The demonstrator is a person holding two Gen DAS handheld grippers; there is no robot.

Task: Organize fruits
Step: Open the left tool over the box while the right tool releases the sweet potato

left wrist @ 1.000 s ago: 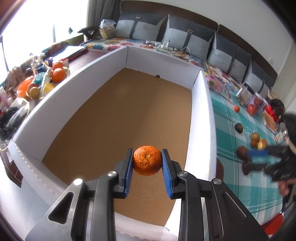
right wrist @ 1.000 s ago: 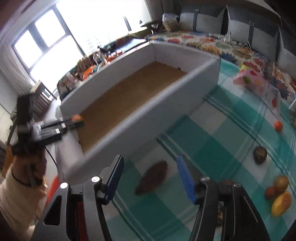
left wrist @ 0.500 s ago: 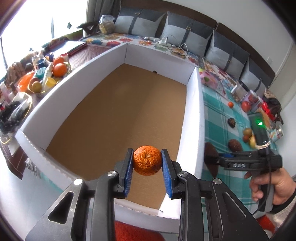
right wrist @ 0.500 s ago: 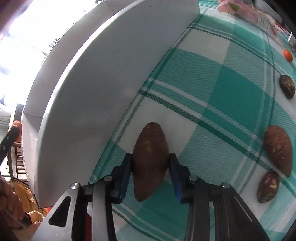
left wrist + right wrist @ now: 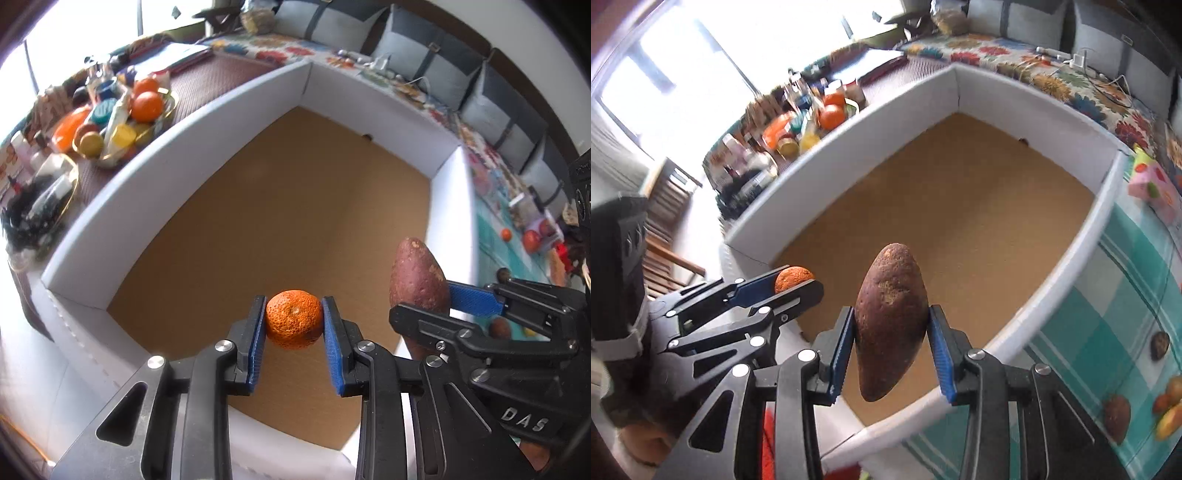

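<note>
Here both tools hang above the white-walled box, left tool clamped on the orange, right tool on the brown fruit

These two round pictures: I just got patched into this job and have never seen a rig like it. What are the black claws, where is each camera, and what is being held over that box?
There is no robot arm. A person holds a two-finger gripper in each hand, and a fisheye camera on each gripper looks forward along its fingers, so each picture shows its own gripper at the bottom.

In the left wrist view, the left gripper is shut on an orange mandarin. The other gripper enters that picture from the right.

In the right wrist view, the right gripper is shut on a long brown sweet potato, and the left one shows at the left edge.

Both hang over a white-walled box with a bare brown floor. To its right, on a green checked cloth, lie more fruits. A tray of oranges and bottles sits to its left.
</note>
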